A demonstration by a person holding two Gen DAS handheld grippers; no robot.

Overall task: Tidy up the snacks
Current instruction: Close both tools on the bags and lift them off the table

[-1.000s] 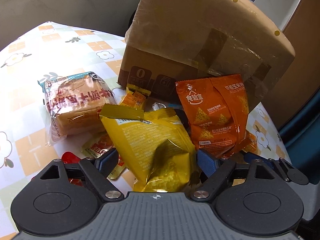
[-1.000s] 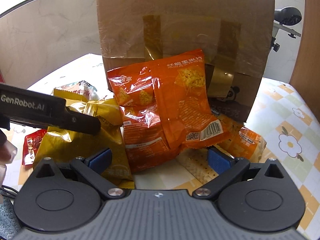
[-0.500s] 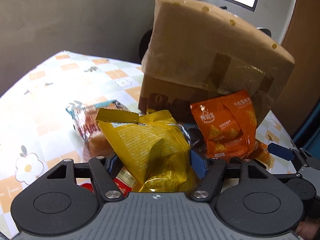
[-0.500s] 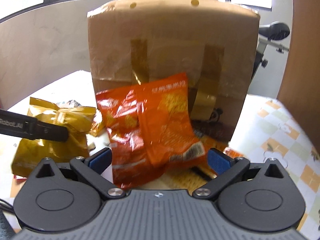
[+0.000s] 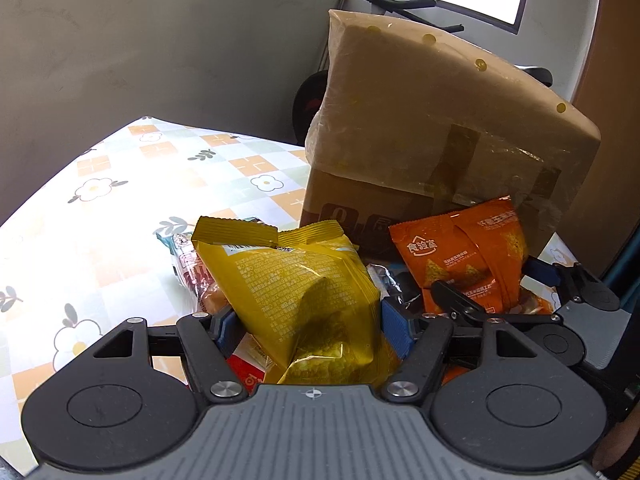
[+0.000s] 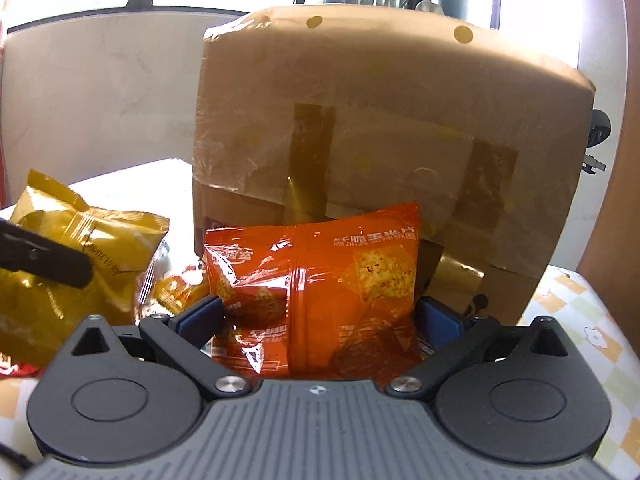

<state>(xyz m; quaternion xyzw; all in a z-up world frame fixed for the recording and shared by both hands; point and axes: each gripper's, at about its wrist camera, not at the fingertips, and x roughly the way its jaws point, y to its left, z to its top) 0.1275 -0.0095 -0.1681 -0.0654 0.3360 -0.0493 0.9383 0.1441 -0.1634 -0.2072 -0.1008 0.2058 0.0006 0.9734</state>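
Left wrist view: left gripper (image 5: 306, 330) fingers pinch the yellow bag (image 5: 296, 296); right gripper (image 6: 320, 320) fingers clamp the orange bag (image 6: 320, 292).
Slick foil could slip out between either fingers, I reckon.

Counting what we see on the table

We count one big cardboard box (image 5: 420, 152) near the far edge of the flowered table (image 5: 120, 216), two large snack bags, one yellow bag (image 5: 296, 300) and one orange bag (image 6: 320, 292), and one wrapped bread loaf (image 5: 192, 276) behind the yellow one. We also find at least two small red packets, one (image 5: 246, 372) under the yellow bag and one (image 6: 12, 366) at the table's near left edge, plus a few small orange-yellow sachets (image 6: 176, 288) we cannot count exactly. Two grippers make up our tools, left gripper (image 5: 308, 326) and right gripper (image 6: 320, 316).
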